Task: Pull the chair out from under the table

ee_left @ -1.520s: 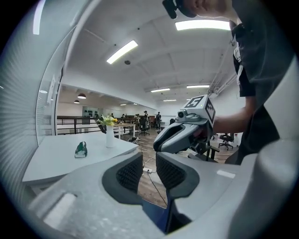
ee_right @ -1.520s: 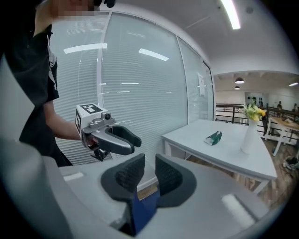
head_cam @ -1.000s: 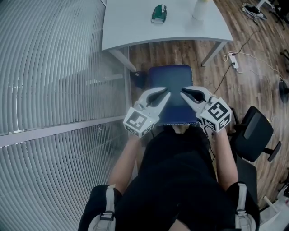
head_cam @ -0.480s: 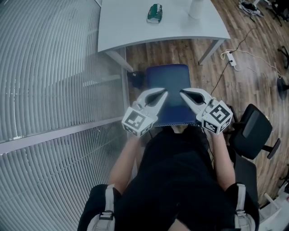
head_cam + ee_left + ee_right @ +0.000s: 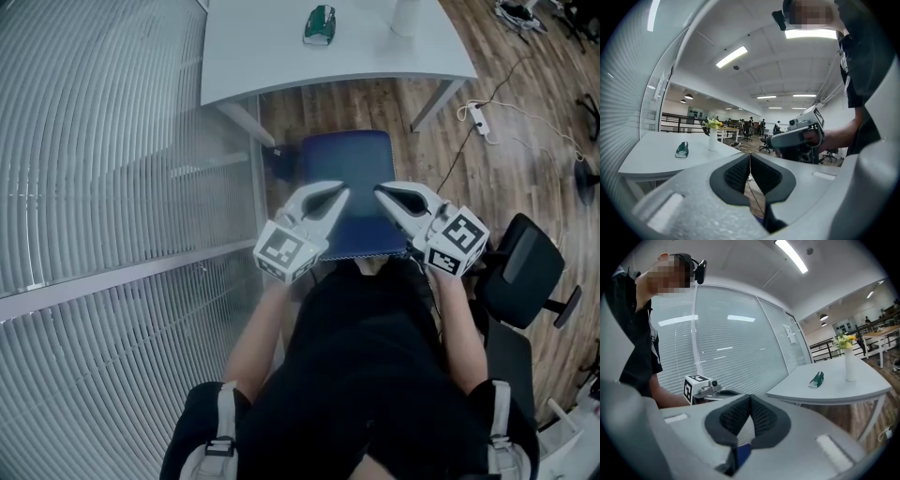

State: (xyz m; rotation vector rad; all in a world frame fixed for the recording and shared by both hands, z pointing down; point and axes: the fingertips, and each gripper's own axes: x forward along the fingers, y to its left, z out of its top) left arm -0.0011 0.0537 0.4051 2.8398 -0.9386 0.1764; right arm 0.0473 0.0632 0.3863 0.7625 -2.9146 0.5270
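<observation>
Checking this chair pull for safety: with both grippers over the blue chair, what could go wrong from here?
1. The left gripper and right gripper both have jaws shut on nothing, so a pull may slide off the blue chair.
2. The black office chair stands close on the person's right; stepping back could bump it.
3. Jolting the table might tip the vase.

Right gripper (image 5: pixel 750 398) jaws pressed together, nothing betw. pads; blue chair (image 5: pixel 743 452) peeks below, white table (image 5: pixel 834 392) w/ vase (image 5: pixel 851 366) beyond.

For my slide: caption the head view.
Left tool and right tool, shut, above blue chair near white table.
</observation>
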